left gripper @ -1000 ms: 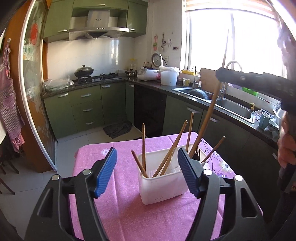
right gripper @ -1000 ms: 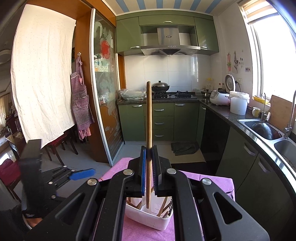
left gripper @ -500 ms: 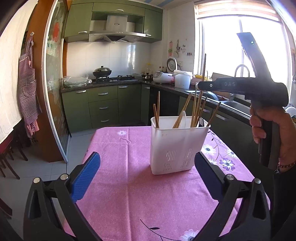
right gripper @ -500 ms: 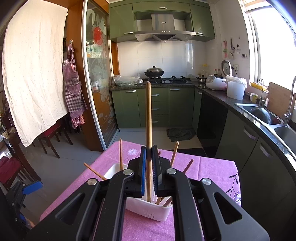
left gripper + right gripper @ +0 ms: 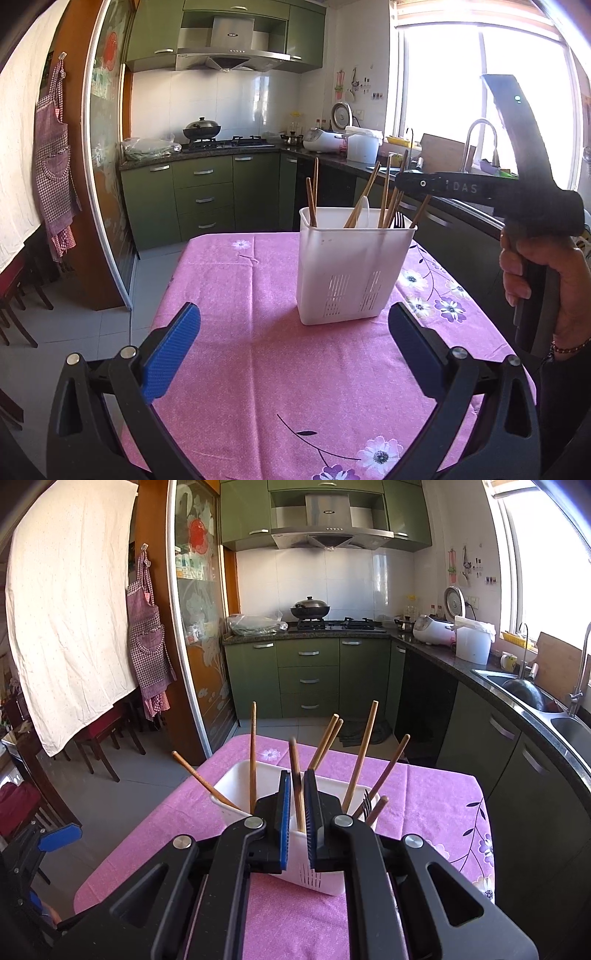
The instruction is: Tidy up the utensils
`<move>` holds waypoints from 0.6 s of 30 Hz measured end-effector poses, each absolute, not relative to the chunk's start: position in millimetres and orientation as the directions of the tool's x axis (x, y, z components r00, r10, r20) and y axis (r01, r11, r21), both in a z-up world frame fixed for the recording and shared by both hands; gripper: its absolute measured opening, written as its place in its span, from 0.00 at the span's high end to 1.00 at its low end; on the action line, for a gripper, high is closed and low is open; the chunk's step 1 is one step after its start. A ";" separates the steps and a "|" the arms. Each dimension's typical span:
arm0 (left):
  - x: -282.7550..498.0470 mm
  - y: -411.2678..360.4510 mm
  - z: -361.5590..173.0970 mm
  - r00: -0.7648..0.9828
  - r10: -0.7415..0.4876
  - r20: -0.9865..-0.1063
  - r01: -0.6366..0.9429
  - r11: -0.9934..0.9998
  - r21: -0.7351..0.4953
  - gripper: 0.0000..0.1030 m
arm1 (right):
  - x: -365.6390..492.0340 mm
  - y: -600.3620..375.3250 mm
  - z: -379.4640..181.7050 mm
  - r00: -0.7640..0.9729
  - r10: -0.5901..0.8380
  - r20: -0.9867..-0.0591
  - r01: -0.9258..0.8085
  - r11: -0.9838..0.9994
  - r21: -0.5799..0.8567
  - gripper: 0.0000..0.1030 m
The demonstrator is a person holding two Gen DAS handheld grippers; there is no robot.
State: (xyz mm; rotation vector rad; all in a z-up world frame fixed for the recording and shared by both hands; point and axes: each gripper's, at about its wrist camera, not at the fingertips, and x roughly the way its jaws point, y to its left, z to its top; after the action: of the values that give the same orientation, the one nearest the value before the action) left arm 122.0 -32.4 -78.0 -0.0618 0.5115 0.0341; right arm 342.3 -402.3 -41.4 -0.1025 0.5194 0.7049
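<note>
Near edge, lower frame: our left gripper (image 5: 291, 347), ribbed blue pads spread wide, nothing btwn. Right gripper (image 5: 296, 812) jaws opening, a slim wooden chopstick (image 5: 296, 782) btwn them, blurred. Centre: white slotted plastic holder (image 5: 351, 273) w/ chopsticks on pink floral tablecloth (image 5: 258, 350).

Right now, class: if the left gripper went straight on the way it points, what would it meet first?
Probably the white holder on the tablecloth; it stands ahead between the open left gripper, though depth is unclear.

Blurring between the right gripper (image 5: 296, 805) pads: a chopstick (image 5: 295, 768); hiding its lower end inside the white utensil holder (image 5: 325, 871).
</note>
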 end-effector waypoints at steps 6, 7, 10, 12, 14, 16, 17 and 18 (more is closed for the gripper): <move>111.1 -34.9 -79.0 0.874 0.008 -0.486 -0.041 0.998 -0.057 0.06 | 283.6 -447.9 -53.6 0.685 0.575 -0.447 -0.604 0.792 0.092 0.58; 108.8 -35.7 -80.3 0.872 0.008 -0.489 -0.039 0.998 -0.053 0.06 | 272.9 -456.2 -59.0 0.698 0.562 -0.444 -0.589 0.803 0.091 0.50; 100.3 -36.9 -83.5 0.867 0.006 -0.499 -0.035 0.998 -0.050 0.06 | 240.3 -480.2 -77.4 0.713 0.543 -0.443 -0.563 0.821 0.100 0.28; 92.2 -36.6 -83.8 0.868 0.007 -0.496 -0.037 0.998 -0.050 0.06 | 220.2 -495.3 -89.0 0.727 0.530 -0.438 -0.542 0.833 0.109 0.18; 83.9 -36.0 -82.7 0.871 0.014 -0.492 -0.041 0.998 -0.044 0.06 | 203.2 -509.0 -96.8 0.734 0.521 -0.435 -0.524 0.843 0.124 0.11; 75.8 -35.3 -79.8 0.873 0.019 -0.486 -0.046 0.998 -0.042 0.06 | 186.9 -521.7 -100.0 0.740 0.523 -0.423 -0.515 0.845 0.144 0.05; 71.4 -35.0 -78.7 0.875 0.022 -0.483 -0.048 0.998 -0.042 0.06 | 179.2 -526.2 -99.8 0.741 0.528 -0.415 -0.518 0.843 0.147 0.05; 66.8 -35.2 -77.2 0.878 0.026 -0.478 -0.051 0.998 -0.039 0.06 | 169.9 -530.9 -100.2 0.747 0.525 -0.408 -0.515 0.845 0.143 0.05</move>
State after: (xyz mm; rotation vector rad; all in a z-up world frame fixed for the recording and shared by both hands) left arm 66.8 -35.2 -77.2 -0.0510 0.4978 0.0398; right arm 169.9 -530.9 -100.2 0.0216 0.4531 0.5691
